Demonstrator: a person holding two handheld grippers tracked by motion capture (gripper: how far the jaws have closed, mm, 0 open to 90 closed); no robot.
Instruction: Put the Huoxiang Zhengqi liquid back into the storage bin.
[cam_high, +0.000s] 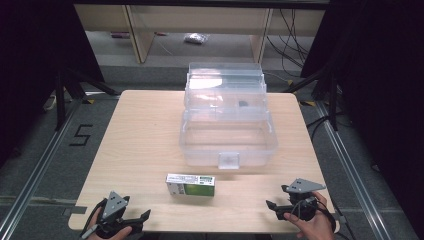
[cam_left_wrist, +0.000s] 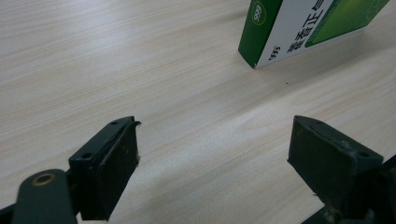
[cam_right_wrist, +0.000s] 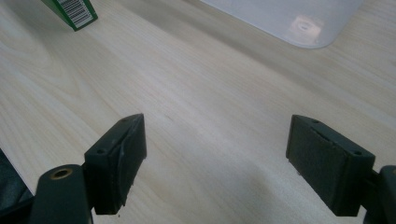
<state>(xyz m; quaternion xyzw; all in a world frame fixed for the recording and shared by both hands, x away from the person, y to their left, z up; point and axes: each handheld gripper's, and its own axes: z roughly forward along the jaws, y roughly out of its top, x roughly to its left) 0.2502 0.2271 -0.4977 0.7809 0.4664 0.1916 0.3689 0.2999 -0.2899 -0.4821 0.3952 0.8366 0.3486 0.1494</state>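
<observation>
A green and white carton (cam_high: 191, 185) lies flat on the wooden table (cam_high: 140, 145), just in front of a clear plastic box (cam_high: 227, 135) whose lid stands open at the back. My left gripper (cam_high: 145, 216) rests at the table's front left corner, open and holding nothing. The left gripper view has that gripper (cam_left_wrist: 212, 154) low over bare wood, with the carton (cam_left_wrist: 303, 28) ahead at the upper right. At the front right, my right gripper (cam_high: 271, 207) is open too and holds nothing. In its own view the gripper (cam_right_wrist: 215, 154) faces the carton's barcode end (cam_right_wrist: 74, 13) and the box's corner (cam_right_wrist: 289, 18).
A small dark item (cam_high: 243, 104) lies inside the box's raised upper tray. Black stands (cam_high: 62, 92) flank the table on both sides. Beyond the far edge are shelving legs (cam_high: 140, 35) and loose cables (cam_high: 290, 45) on the floor.
</observation>
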